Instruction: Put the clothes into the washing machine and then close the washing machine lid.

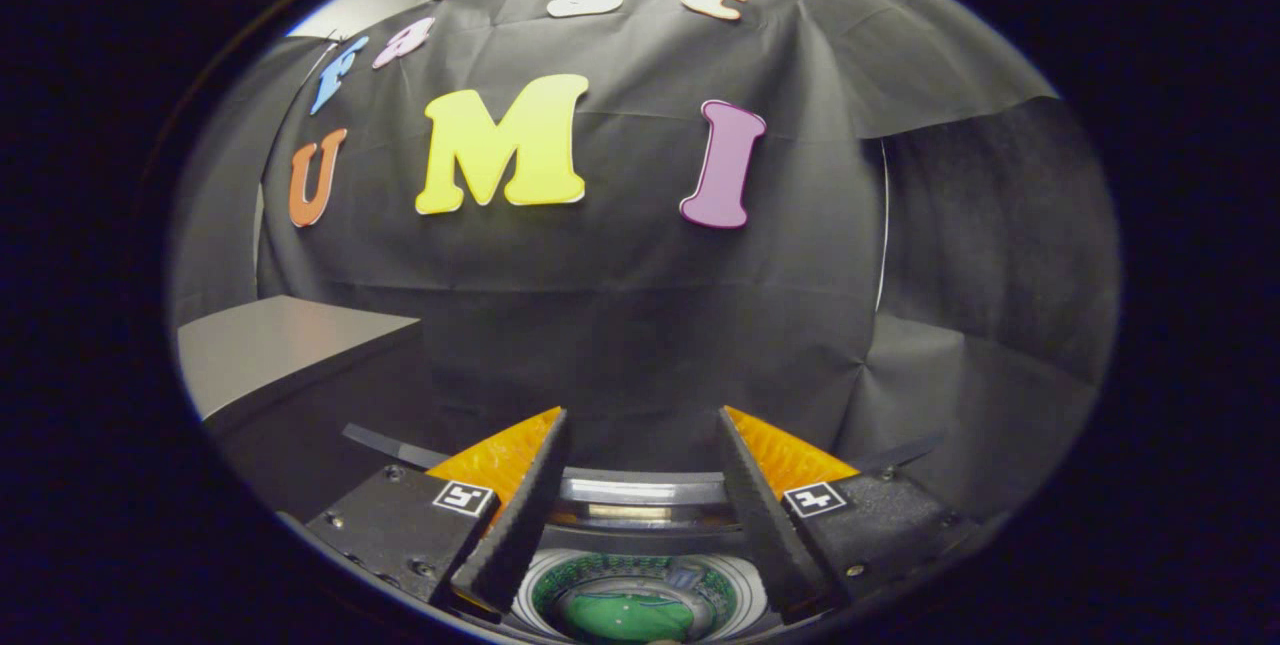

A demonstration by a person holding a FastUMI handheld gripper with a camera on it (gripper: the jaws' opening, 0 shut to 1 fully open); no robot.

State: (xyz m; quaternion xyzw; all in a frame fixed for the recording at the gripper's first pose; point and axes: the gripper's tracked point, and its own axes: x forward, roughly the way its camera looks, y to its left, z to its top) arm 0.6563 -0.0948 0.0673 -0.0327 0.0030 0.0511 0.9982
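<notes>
My gripper is open, its two fingers spread wide with nothing between them, raised and facing the booth's black wall. Below and between the fingers lies the open round mouth of the washing machine, its shiny rim showing just under the fingertips. Down inside the drum I see a green piece of clothing lying at the bottom. The machine's lid is hidden from me.
A grey tabletop stands to the left, level with the fingers and a little beyond them. Black cloth hangs close behind the machine and along the right side.
</notes>
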